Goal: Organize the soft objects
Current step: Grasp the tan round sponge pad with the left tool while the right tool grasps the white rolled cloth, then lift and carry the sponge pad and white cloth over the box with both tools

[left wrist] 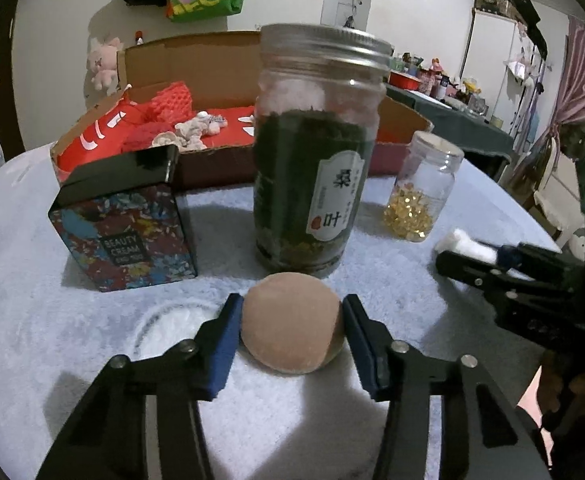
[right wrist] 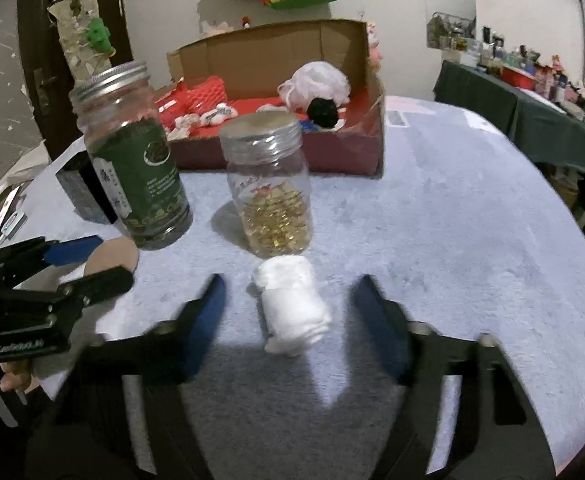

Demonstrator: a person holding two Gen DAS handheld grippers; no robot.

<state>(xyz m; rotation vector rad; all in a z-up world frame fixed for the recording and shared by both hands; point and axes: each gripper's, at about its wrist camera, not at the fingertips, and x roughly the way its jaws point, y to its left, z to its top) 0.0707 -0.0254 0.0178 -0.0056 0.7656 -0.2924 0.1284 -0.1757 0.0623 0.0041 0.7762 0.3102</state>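
- Sitting between the blue pads of the left gripper (left wrist: 291,322) is a round, peach-coloured soft puff (left wrist: 290,322) with a matte, velvety face; it rests on the pale blue fleecy tablecloth (left wrist: 32,320) just in front of the tall tea jar (left wrist: 314,152).
- Both pads appear to meet the puff's sides, though the puff is not visibly squashed, so I cannot tell whether the jaws are actually pinching it or only framing it.
- Between the fingers of the right gripper (right wrist: 294,308) lies a white rolled cloth (right wrist: 292,306), ribbed and slightly lumpy, on its side just in front of the capsule jar (right wrist: 270,188); the jaws stand spread, with clear gaps on both sides of the roll.
- Behind the jars an open cardboard box (right wrist: 340,152) holds soft things on a red lining: a red mesh piece (right wrist: 208,90), a pale pink bath pouf (right wrist: 316,84), a black pompom (right wrist: 323,113) and small whitish plush bits.
- A black floral "Beauty Cream" tin (left wrist: 126,224) stands left of the tea jar.
- Hidden or unclear: in the right wrist view the left gripper covers much of the puff, and the right gripper's fingers are motion-blurred; in the left wrist view the right gripper's finger hides part of the cloth roll, and the tea jar blocks the box's right half.
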